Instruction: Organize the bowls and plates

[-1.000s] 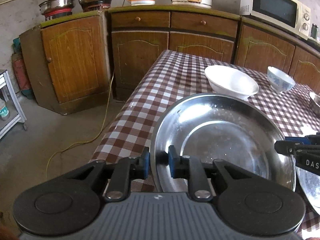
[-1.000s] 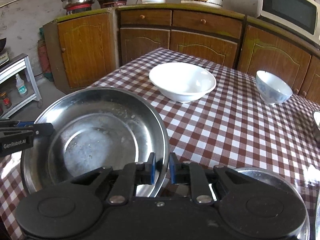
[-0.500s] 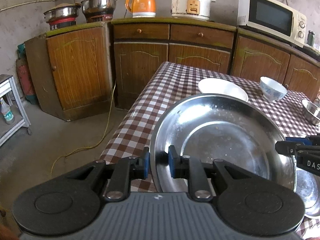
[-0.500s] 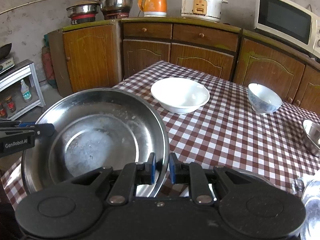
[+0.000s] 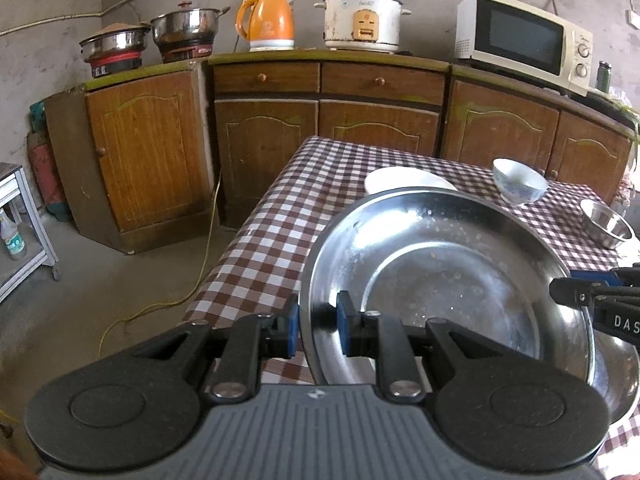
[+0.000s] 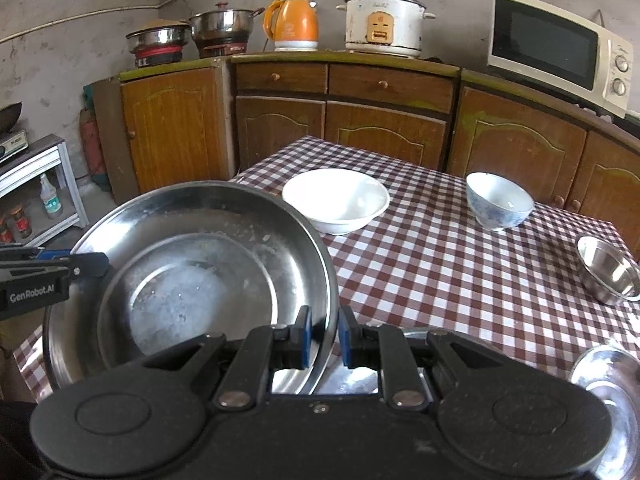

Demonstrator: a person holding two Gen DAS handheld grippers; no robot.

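A large steel plate [image 5: 448, 280] [image 6: 188, 276] hangs above the checkered table [image 5: 288, 216] [image 6: 432, 256], gripped on both sides. My left gripper [image 5: 317, 320] is shut on its left rim, and my right gripper [image 6: 323, 334] is shut on its right rim. Each gripper's tip shows at the far edge of the other's view. A white bowl [image 6: 336, 200] [image 5: 400, 180], a blue-patterned bowl [image 6: 498, 204] [image 5: 518, 186] and a small steel bowl [image 6: 608, 274] [image 5: 606, 226] stand further back. Another steel plate [image 5: 616, 372] [image 6: 352, 380] lies under the lifted one.
A further steel dish [image 6: 608, 396] sits at the near right. Wooden cabinets [image 5: 328, 120] line the wall behind, carrying pots, an orange kettle [image 5: 266, 20], a rice cooker [image 5: 362, 20] and a microwave [image 5: 524, 40]. A metal rack [image 6: 36, 188] stands on the left floor.
Both grippers have risen and drawn back with the steel plate between them. The table and bowls now look lower and farther away.
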